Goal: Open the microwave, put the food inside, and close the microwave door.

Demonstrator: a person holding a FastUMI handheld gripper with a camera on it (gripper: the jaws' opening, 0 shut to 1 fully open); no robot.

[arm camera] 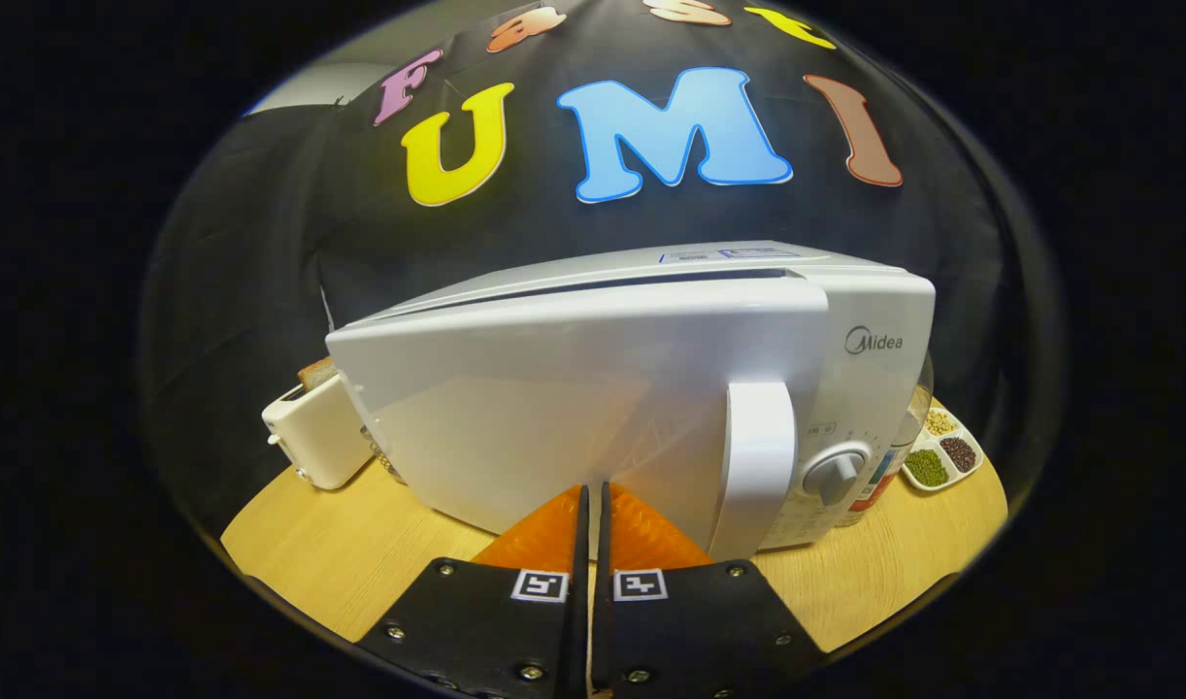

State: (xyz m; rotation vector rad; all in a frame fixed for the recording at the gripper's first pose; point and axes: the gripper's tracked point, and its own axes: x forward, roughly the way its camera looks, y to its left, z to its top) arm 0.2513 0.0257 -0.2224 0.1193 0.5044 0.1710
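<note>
**Fingers together at microwave door**

Gripper [593,490] fingers pressed together, only a hairline slit between, nothing held. Tips at or against the lower part of the microwave door [574,408]; actual contact hard to confirm. Door slightly ajar, a dark gap along its top edge. Door handle [760,466] upright at 2 o'clock from the tips, just beside them. Control dial [836,476] further out at 3 o'clock. Microwave [874,330] on round wooden table [341,553]. Toaster [312,437] at 10 o'clock, partly hidden behind the microwave, a slice poking from its top. Divided dish of grains [942,451] at 3 o'clock, cut off by the microwave's side. Microwave interior hidden behind the door.
</note>
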